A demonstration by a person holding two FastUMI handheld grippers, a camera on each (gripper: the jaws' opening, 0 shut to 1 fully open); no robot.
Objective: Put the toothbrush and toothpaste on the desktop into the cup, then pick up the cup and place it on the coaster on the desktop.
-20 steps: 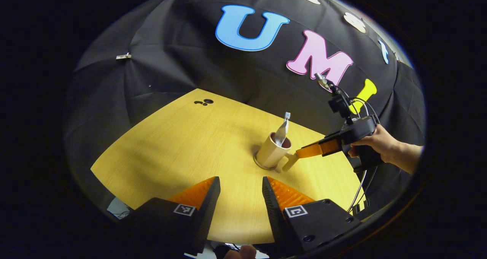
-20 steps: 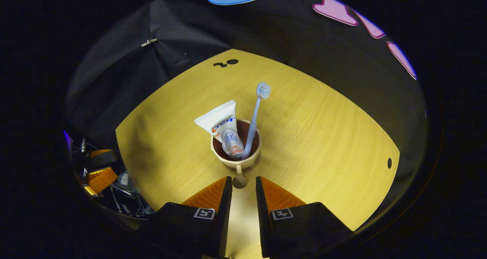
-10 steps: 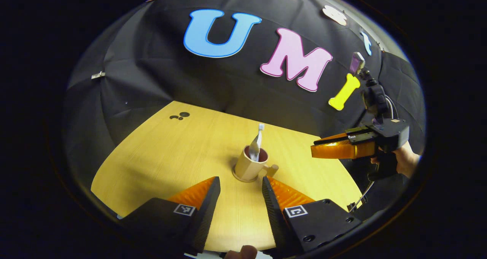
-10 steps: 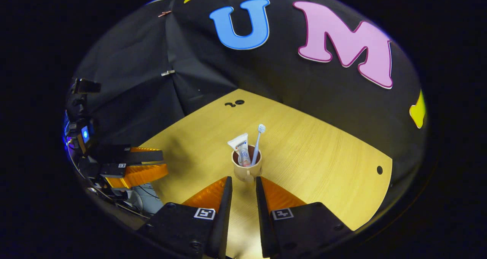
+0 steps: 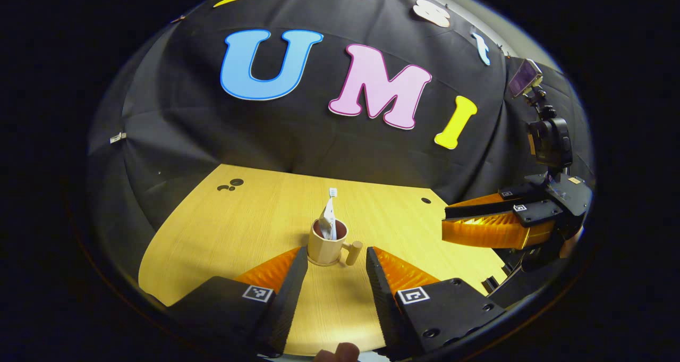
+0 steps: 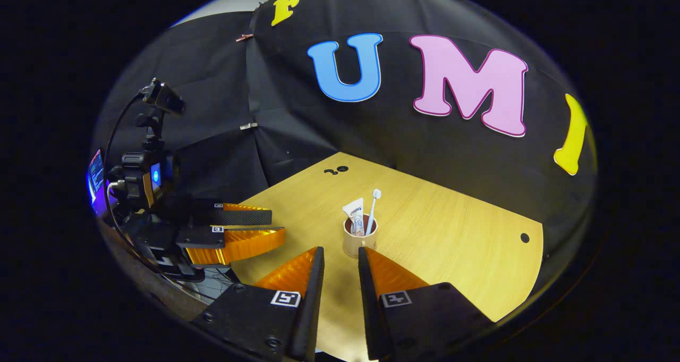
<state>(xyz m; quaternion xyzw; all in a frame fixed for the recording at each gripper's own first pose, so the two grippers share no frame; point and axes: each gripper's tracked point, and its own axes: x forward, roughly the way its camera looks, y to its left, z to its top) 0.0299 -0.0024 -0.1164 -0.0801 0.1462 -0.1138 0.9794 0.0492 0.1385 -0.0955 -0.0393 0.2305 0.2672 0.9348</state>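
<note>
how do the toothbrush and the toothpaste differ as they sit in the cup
The toothbrush is a thin stick with a bristle head, leaning right; the toothpaste is a wide, flat tube, leaning left. The toothbrush reaches higher than the toothpaste. Both stand in the cup.

**Cup stood loaded on the table, both grippers apart from it**

The beige cup (image 6: 359, 243) stood upright on the wooden table (image 6: 451, 245), holding a toothpaste tube (image 6: 356, 215) and a toothbrush (image 6: 373, 208), bristles up. The right gripper (image 6: 340, 258) sat just short of it, jaws parted. The left gripper (image 6: 265, 226) hung at the table's left edge, jaws apart.
</note>
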